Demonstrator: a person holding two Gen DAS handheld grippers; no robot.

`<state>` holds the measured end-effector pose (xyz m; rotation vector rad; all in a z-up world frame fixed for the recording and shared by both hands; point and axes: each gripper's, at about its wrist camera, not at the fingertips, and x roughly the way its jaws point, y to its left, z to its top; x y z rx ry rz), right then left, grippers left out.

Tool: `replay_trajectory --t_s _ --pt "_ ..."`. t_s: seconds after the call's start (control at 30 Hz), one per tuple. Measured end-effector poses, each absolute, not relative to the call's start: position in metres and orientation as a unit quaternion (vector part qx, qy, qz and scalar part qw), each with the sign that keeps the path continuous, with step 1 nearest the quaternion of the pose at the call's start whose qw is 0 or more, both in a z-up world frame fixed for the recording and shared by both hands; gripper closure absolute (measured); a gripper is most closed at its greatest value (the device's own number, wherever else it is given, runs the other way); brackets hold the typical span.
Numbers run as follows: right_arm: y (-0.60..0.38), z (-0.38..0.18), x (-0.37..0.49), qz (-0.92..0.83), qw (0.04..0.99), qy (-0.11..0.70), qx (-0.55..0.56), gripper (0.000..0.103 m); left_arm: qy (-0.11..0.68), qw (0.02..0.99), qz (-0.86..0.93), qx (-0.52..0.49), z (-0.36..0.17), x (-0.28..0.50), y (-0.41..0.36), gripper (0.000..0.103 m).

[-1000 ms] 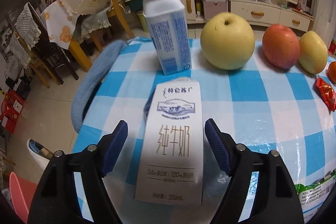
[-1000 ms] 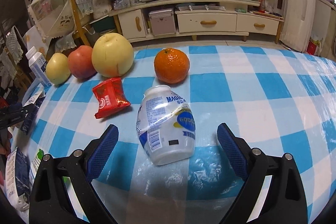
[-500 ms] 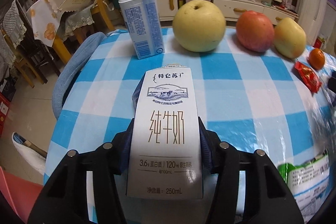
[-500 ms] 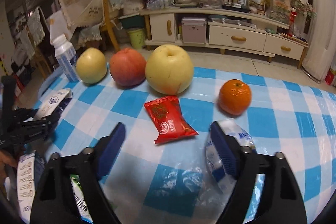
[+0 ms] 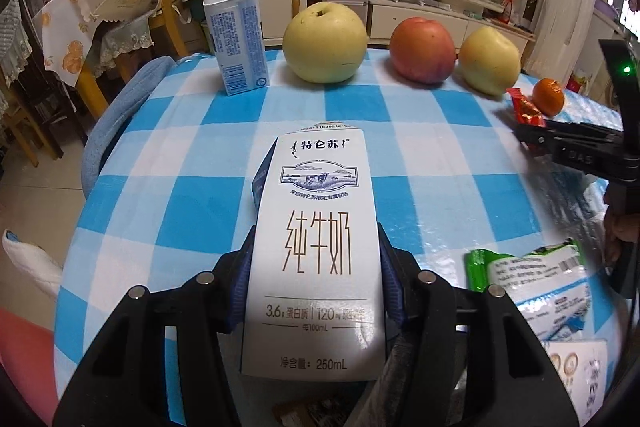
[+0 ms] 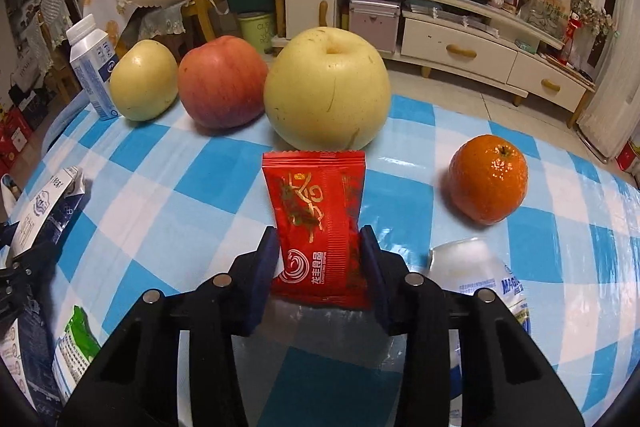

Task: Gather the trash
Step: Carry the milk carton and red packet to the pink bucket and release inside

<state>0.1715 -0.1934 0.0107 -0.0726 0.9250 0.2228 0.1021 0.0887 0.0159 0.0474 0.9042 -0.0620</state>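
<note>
Since a second ago, both of my grippers have swung across the table: the left gripper (image 5: 316,279) now clamps the white milk carton (image 5: 316,247) at the near left, and the right gripper (image 6: 320,263) has left the white bottle (image 6: 476,279), its jaws closing around the red snack packet (image 6: 318,223) before 3 fruits.

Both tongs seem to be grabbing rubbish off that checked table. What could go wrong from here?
The right tongs are closing on a thin red foil snack packet; it may crumple or slip out. The left tongs grip only the lower end of the tall white milk carton, so it could tip, perhaps dripping leftovers.
</note>
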Motion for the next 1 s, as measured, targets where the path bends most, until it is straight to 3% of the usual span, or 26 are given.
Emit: replay_trajectory --t_s 0.2,0.47,1.0 --pt "-0.202 0.017 0.154 0.119 0.884 0.452 -0.004 0.069 0.428 0.903 -0.038 -0.013 0.026 0.078 0.097 0.048" --pt "-0.227 0.03 0.103 0.127 0.88 0.45 0.084 0.072 0.422 0.904 -0.041 -0.055 0.035 0.041 0.116 0.048" --pt "-0.238 0.071 -0.023 0.145 0.876 0.408 0.21 0.073 0.401 0.909 -0.067 -0.096 0.054 -0.037 0.127 0.048"
